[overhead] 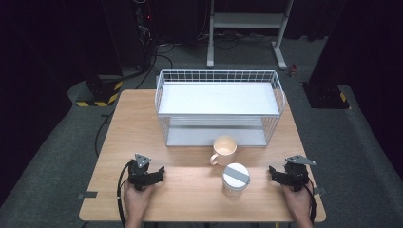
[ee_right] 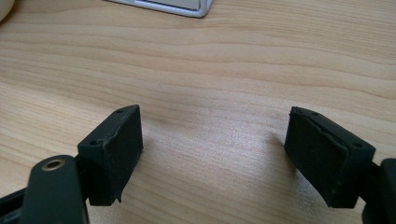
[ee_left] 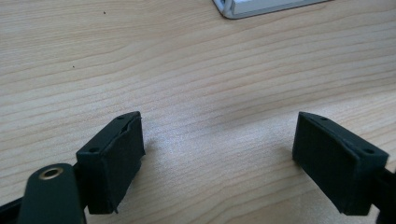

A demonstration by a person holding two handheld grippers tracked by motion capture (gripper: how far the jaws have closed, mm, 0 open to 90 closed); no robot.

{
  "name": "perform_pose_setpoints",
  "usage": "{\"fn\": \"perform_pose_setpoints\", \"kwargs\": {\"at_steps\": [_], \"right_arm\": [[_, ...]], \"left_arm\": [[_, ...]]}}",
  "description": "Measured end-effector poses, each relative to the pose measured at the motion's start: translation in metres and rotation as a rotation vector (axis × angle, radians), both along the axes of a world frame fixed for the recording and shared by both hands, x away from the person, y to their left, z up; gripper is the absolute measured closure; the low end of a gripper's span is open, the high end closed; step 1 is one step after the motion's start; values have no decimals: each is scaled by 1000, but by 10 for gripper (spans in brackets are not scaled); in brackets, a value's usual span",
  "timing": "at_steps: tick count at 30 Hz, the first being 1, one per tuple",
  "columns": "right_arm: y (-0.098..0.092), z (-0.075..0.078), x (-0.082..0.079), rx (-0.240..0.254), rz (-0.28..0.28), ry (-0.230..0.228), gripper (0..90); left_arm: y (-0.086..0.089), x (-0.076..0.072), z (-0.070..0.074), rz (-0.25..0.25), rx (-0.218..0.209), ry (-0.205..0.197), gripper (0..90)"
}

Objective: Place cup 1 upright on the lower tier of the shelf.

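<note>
Dark floor and cables surround a light wooden table (overhead: pixel 142 118), which carries everything in the high view. Largest on it is a white wire basket rack (overhead: pixel 218 107) with a flat white shelf, standing ahead of both pairs of jaws at the far side; one corner of its base shows past the jaws at the top of the left gripper view (ee_left: pixel 261 7) and of the right gripper view (ee_right: pixel 177 7). Between the two grippers and slightly forward sits a cream mug (overhead: pixel 224 150), open side up, handle toward the left gripper. Just nearer than it, almost touching, stands a white cup with a grey-striped lid (overhead: pixel 235 179). The left gripper (overhead: pixel 159 171), held in the left hand (overhead: pixel 138 199), has its jaws spread wide over bare wood, grasping nothing. The right gripper (overhead: pixel 273 171), held in the right hand (overhead: pixel 297 202), is likewise released, jaws wide apart above bare tabletop.
</note>
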State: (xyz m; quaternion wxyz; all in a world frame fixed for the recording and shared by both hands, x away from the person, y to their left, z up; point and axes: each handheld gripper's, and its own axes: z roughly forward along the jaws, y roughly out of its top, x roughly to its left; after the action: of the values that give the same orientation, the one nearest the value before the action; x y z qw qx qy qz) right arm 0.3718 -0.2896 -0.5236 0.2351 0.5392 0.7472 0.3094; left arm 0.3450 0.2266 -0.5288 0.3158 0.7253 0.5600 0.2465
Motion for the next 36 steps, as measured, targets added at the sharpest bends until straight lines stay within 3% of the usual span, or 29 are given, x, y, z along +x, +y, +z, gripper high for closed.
{"fn": "perform_pose_setpoints", "kwargs": {"at_steps": [25,36], "right_arm": [[0,0,-2,7,3,5,177],[1,2,-11,46,37,-18,173]], "left_arm": [[0,0,0,0,-1,-1,169],[0,0,0,-1,0,0,170]]}}
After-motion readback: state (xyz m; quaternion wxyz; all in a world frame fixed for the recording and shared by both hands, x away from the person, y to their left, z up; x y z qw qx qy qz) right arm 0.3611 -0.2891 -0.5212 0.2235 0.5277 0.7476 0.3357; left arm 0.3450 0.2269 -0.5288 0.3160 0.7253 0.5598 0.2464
